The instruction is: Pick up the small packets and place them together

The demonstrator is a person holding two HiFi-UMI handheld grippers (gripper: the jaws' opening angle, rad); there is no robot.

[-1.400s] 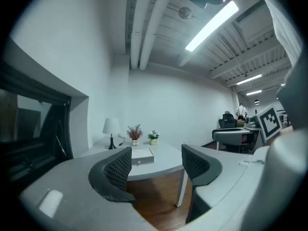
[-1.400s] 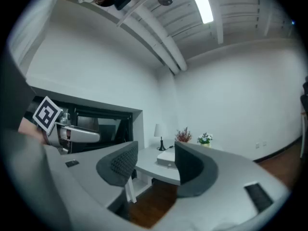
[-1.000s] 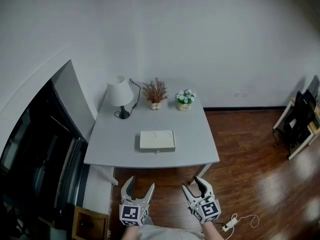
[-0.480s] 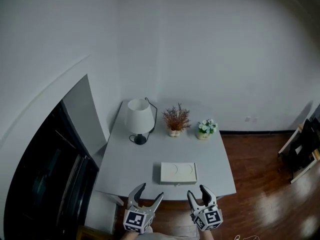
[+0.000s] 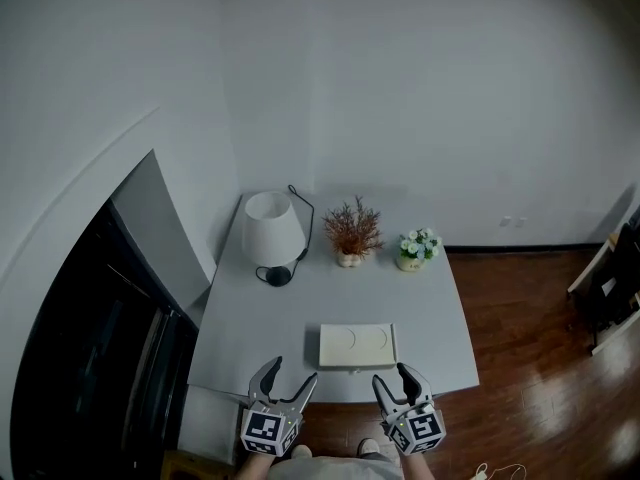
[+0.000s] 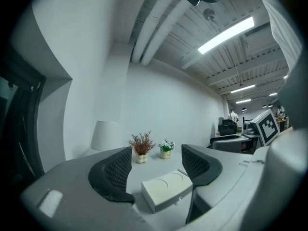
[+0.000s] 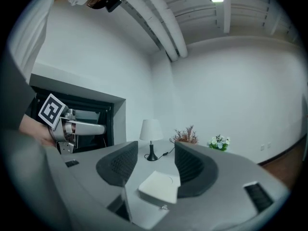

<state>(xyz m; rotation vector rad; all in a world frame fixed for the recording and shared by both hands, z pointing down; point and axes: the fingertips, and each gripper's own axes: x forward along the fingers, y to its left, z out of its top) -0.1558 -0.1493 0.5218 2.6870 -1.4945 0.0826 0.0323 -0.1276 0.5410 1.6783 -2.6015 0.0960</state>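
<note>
left tool (image 5: 293, 371) — jaws apart | right tool (image 5: 391, 373) — jaws apart | white box (image 5: 357, 346) near table (image 5: 260, 318) edge

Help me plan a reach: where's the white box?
In the head view, the white box lies roughly central at the table's front edge, nearer than the lamp.

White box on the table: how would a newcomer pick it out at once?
Find the grey table against the white wall. A lamp, a pot of dried twigs and a flower pot line its far edge; the white box lies alone near the front edge. It is the only flat, rectangular thing there.
</note>
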